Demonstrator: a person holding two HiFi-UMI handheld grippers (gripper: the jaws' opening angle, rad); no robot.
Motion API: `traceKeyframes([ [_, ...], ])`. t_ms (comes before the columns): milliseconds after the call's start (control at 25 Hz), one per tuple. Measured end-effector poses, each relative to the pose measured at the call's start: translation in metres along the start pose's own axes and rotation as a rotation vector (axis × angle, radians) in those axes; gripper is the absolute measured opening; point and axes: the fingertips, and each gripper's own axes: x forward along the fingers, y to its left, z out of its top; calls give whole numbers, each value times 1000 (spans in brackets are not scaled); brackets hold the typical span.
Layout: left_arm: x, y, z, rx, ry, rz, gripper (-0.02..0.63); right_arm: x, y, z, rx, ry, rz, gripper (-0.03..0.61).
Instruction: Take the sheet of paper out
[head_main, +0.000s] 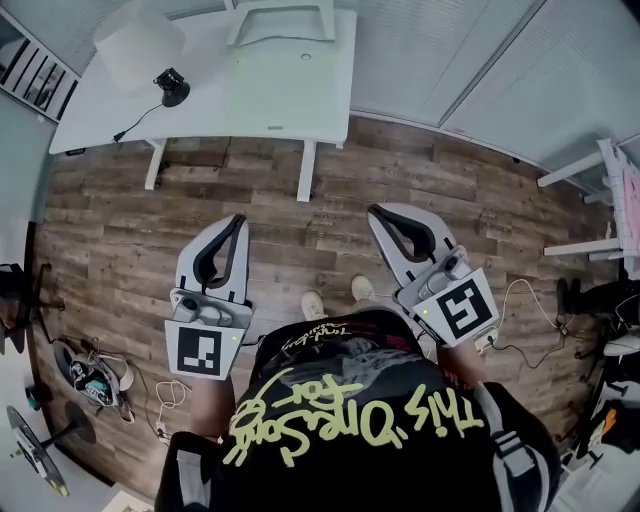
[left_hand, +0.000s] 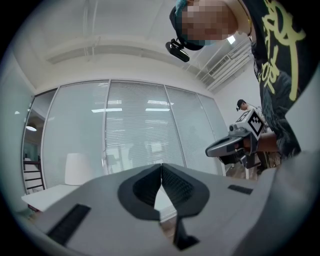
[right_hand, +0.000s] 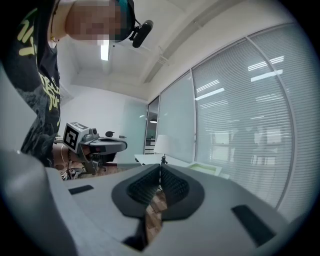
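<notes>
Closest in: person's black shirt with yellow lettering (head_main: 350, 420), standing on the wood floor (head_main: 120, 230), shoes (head_main: 313, 303) just past the hem. One gripper in each hand, side by side and apart, both pointing level toward the table.

Left gripper (head_main: 238, 220) — jaws fully together, pads touching, nothing between them. Right gripper (head_main: 375, 211) — same: shut and empty.

On the floor at the person's left, a tangle of cables (head_main: 100, 380) and some small gear. At the right, more cables and the corner of a second white table (head_main: 600, 200).

Ahead, well apart from both grippers: white table (head_main: 200, 110). On it are a white lamp shade (head_main: 140, 45) at the left, a small black device (head_main: 172, 88) with a cord just beside it, and a white tray (head_main: 280, 22) at the far edge. The sheet of paper can't be made out in any view; whether it lies in that tray I can't tell.

Behind the table, a glass wall with blinds (left_hand: 140, 130).
</notes>
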Motion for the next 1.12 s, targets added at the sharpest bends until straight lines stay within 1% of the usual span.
traceKeyframes([
  [240, -14, 8, -2, 0, -7, -37, 8, -1, 17, 2, 9, -6, -46, 8],
  [360, -19, 10, -3, 13, -9, -43, 8, -2, 26, -1, 9, -1, -46, 8],
  [480, -20, 13, -2, -2, -24, -40, 8, -1, 30, -1, -2, 8, -47, 8],
  [680, -12, 15, -4, -10, -28, -43, 8, 6, 19, 5, -2, -10, -79, 8],
  [920, -1, 25, -9, -9, -12, -23, 8, 23, 6, -6, 5, 3, -41, 8],
  [1120, 20, 40, -5, 11, -22, -1, 8, 44, -10, 3, -36, -26, -34, 8],
])
